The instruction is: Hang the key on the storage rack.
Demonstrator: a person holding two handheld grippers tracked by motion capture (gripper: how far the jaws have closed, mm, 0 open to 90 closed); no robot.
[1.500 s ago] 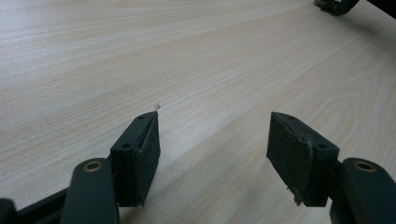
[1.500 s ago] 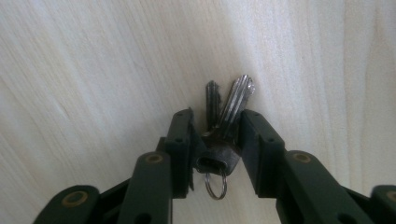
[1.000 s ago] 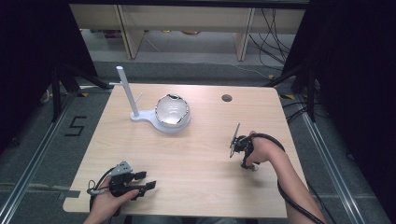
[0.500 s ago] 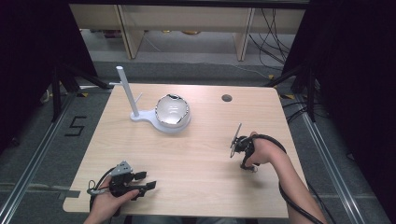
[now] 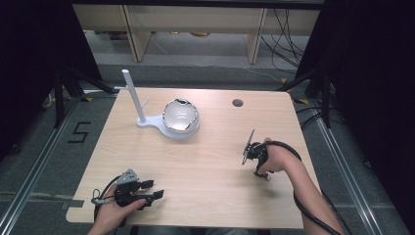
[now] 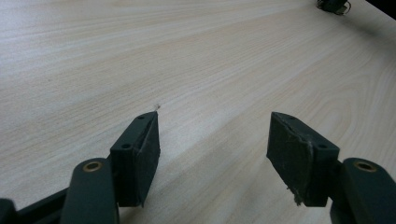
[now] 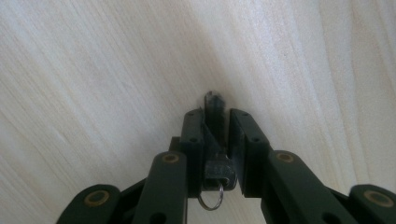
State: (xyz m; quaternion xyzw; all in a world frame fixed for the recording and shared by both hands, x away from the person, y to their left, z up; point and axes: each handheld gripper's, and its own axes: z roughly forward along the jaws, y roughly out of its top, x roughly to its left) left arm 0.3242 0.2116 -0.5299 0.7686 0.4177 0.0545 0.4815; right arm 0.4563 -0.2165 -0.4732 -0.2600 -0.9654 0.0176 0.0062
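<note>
Between the right gripper's (image 7: 215, 122) jaws sits a small dark key-like piece (image 7: 214, 103) with a metal ring (image 7: 210, 201) at its back end; jaws pinched on it, tip at or just above the wood, contact hard to call. From the high view that gripper (image 5: 253, 152) is a dark blob in the right hand (image 5: 275, 157), held piece unreadable, near the table's (image 5: 215, 161) right edge. Left gripper (image 5: 155, 191) rests low at the near-left corner, close to the front edge; its jaws (image 6: 212, 149) spread wide over bare wood, nothing between them. White stand with upright post (image 5: 133, 95) and shiny round bowl (image 5: 180, 117) sits far-left of centre; bowl contents washed out by glare. Small dark hole (image 5: 238, 103) near the far edge. Middle of the table is open.
</note>
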